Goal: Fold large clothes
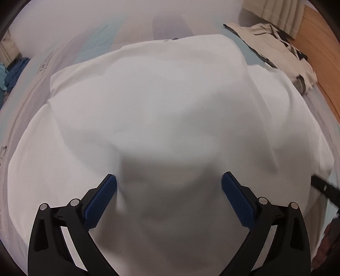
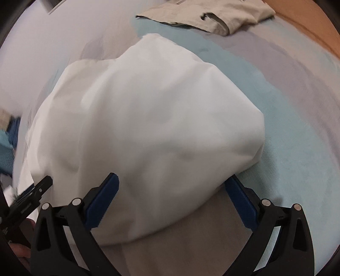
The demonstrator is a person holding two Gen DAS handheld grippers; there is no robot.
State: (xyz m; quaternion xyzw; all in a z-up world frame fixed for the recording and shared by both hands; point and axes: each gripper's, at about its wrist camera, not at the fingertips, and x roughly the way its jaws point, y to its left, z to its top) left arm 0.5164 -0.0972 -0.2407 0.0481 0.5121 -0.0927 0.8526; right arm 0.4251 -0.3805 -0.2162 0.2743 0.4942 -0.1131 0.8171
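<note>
The left hand-held gripper (image 1: 169, 198) has its two blue-padded fingers (image 1: 101, 199) spread wide, nothing pinched between them, and it hangs over the near part of a large white garment (image 1: 161, 102) that fills most of the left wrist view. Whether the finger tips touch the cloth cannot be told; a soft grey shadow lies on the fabric in the gap between them. At the right edge of that view a black piece of the other tool (image 1: 325, 189) pokes in above the cloth. The right hand-held gripper (image 2: 173, 200) is likewise spread, its blue pads (image 2: 103, 200) set on either side of the near right portion of the same white garment (image 2: 144, 118), with the fabric bulging up between and over the fingers but not squeezed by them; the right-side pad is partly hidden behind the cloth's edge. Below the garment's near hem in the right wrist view a grey-beige surface (image 2: 182, 244) shows between the fingers. The garment lies bunched and rumpled, with soft folds, on a pale blue and lilac sheet (image 2: 282, 118) that spreads to the right and beyond it. Farther off, at the top of both views, a beige garment (image 2: 212, 17) with dark trim lies on the sheet, well apart from the white one, near an orange-brown wooden surface (image 2: 308, 27). At the far left of the left wrist view a heap of blue cloth (image 1: 14, 72) sits beyond the sheet's edge.
</note>
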